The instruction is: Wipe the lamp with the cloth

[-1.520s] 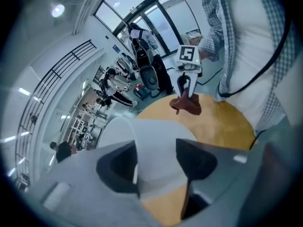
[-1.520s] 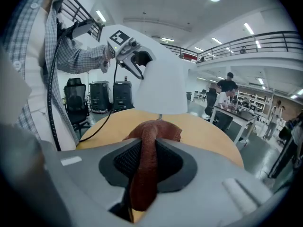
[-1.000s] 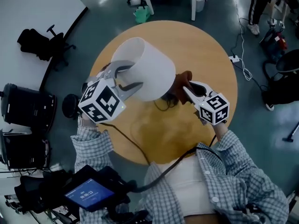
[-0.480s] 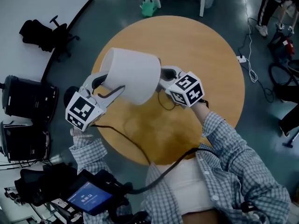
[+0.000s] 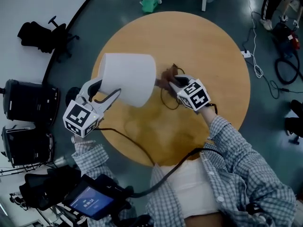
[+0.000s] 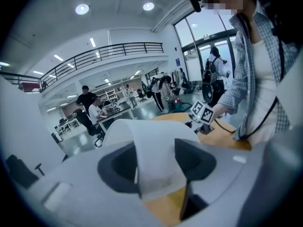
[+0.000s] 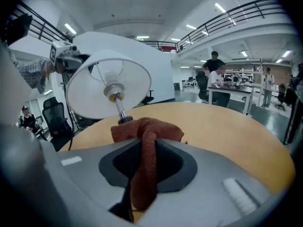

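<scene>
Lamp [image 5: 127, 78]: you are holding it tilted over the table [image 5: 213, 46], with your left tongs [image 5: 105, 90] clamping the shade [image 6: 151, 164] wall. Its long axis is running rightward to the stem [image 7: 118, 109].
Cloth [image 5: 166, 75]: your right tongs [image 5: 174, 82] are pinching it right at that stem.
Change: a second ago, the right tongs were waiting further off; the shade is now lying further left.

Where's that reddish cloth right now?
The cloth is pinched in the right gripper over the round table in the head view, just right of the white lampshade, near its stem.
</scene>
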